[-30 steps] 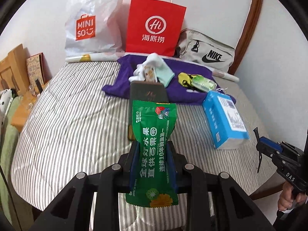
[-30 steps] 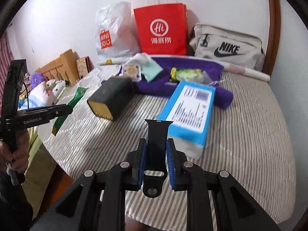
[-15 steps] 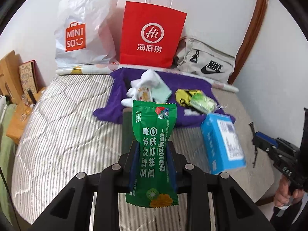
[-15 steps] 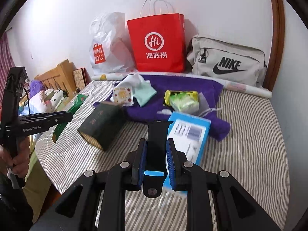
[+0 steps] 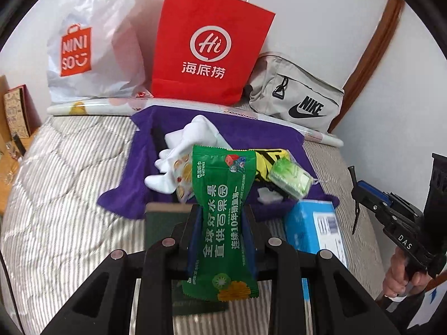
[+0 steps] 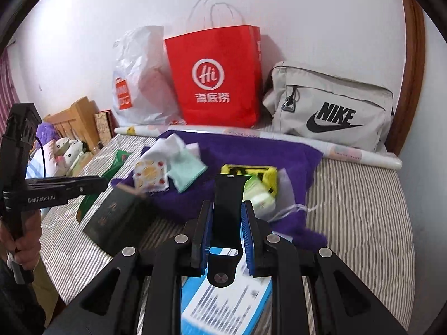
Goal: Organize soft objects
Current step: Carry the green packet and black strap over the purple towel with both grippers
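Observation:
My left gripper [image 5: 222, 223] is shut on a green wet-wipes packet [image 5: 223, 209], held upright above the striped bed. My right gripper [image 6: 227, 223] is shut on a black strap [image 6: 227, 203], held above a blue tissue pack [image 6: 223, 307]. A purple towel [image 5: 251, 131] lies at the back of the bed and carries white socks [image 5: 192, 136], a fruit-print pouch [image 6: 151, 174], a mint cloth [image 6: 187, 171], a yellow item [image 6: 248, 171] and a light green packet [image 5: 290, 177]. The right gripper also shows in the left wrist view [image 5: 354, 192].
A dark green box [image 6: 117, 220] lies on the bed left of the towel. A white Miniso bag [image 5: 92, 47], a red paper bag [image 5: 206, 53] and a grey Nike bag [image 5: 299, 97] stand against the back wall. A wooden headboard [image 6: 75, 117] and plush toys [image 6: 64, 150] are at the left.
Both grippers have moved forward toward the purple towel with their loads still held. The towel's items, the dark box and the blue pack now appear closer and lower.

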`<control>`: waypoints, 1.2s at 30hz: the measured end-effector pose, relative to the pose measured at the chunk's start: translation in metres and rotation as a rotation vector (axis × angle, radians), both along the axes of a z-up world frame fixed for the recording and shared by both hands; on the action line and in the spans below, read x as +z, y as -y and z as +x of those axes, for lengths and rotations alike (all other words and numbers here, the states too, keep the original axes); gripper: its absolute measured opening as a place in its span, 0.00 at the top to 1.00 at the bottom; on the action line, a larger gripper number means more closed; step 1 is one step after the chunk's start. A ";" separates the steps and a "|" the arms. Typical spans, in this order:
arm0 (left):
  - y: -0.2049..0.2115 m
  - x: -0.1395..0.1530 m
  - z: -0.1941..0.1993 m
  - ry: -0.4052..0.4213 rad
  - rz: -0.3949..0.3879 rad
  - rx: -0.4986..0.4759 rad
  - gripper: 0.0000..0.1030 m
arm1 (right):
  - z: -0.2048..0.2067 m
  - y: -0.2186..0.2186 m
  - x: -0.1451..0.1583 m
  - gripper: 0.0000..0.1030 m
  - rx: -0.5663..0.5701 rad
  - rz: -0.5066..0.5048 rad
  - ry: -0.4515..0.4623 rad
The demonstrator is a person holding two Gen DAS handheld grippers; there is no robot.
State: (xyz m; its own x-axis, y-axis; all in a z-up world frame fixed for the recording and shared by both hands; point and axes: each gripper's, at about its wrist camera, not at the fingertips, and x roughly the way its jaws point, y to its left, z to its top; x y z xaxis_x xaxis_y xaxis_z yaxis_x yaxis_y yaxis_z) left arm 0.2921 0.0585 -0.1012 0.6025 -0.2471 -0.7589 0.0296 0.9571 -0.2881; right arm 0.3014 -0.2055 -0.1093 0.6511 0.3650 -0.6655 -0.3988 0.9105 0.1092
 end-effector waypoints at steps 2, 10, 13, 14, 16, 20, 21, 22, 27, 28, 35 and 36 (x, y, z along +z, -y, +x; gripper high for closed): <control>0.002 -0.004 0.013 -0.010 -0.016 -0.012 0.74 | 0.013 0.000 -0.001 0.80 -0.002 0.003 -0.005; 0.013 -0.013 0.054 -0.027 -0.004 -0.031 0.74 | 0.054 0.002 -0.010 0.80 -0.015 -0.009 -0.015; 0.017 -0.015 0.066 -0.030 0.000 -0.041 0.74 | 0.066 0.004 -0.012 0.80 -0.020 -0.014 -0.018; 0.018 -0.016 0.070 -0.031 0.004 -0.044 0.74 | 0.069 0.004 -0.013 0.80 -0.021 -0.016 -0.019; 0.021 -0.017 0.076 -0.033 0.010 -0.049 0.74 | 0.076 0.005 -0.015 0.80 -0.023 -0.022 -0.018; 0.025 -0.019 0.086 -0.039 0.023 -0.051 0.74 | 0.090 0.007 -0.019 0.80 -0.026 -0.027 -0.025; 0.026 -0.019 0.088 -0.041 0.027 -0.050 0.74 | 0.093 0.007 -0.020 0.80 -0.027 -0.028 -0.026; 0.027 -0.020 0.091 -0.044 0.031 -0.049 0.74 | 0.096 0.008 -0.022 0.80 -0.029 -0.028 -0.028; 0.024 -0.027 0.102 -0.072 0.023 -0.032 0.74 | 0.110 0.009 -0.030 0.80 -0.037 -0.035 -0.048; 0.024 -0.028 0.103 -0.075 0.023 -0.034 0.74 | 0.112 0.009 -0.032 0.80 -0.038 -0.037 -0.051; 0.029 -0.038 0.113 -0.095 0.056 -0.039 0.74 | 0.124 0.009 -0.046 0.80 -0.042 -0.047 -0.076; 0.030 -0.039 0.115 -0.098 0.058 -0.038 0.74 | 0.126 0.009 -0.049 0.80 -0.042 -0.049 -0.085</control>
State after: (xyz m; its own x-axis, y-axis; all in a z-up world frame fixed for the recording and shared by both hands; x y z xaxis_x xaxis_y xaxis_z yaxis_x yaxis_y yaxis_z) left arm 0.4074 0.0287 -0.1399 0.5156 -0.2220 -0.8276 0.0405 0.9711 -0.2352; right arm 0.4276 -0.2141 -0.1584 0.6054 0.3042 -0.7355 -0.3517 0.9312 0.0957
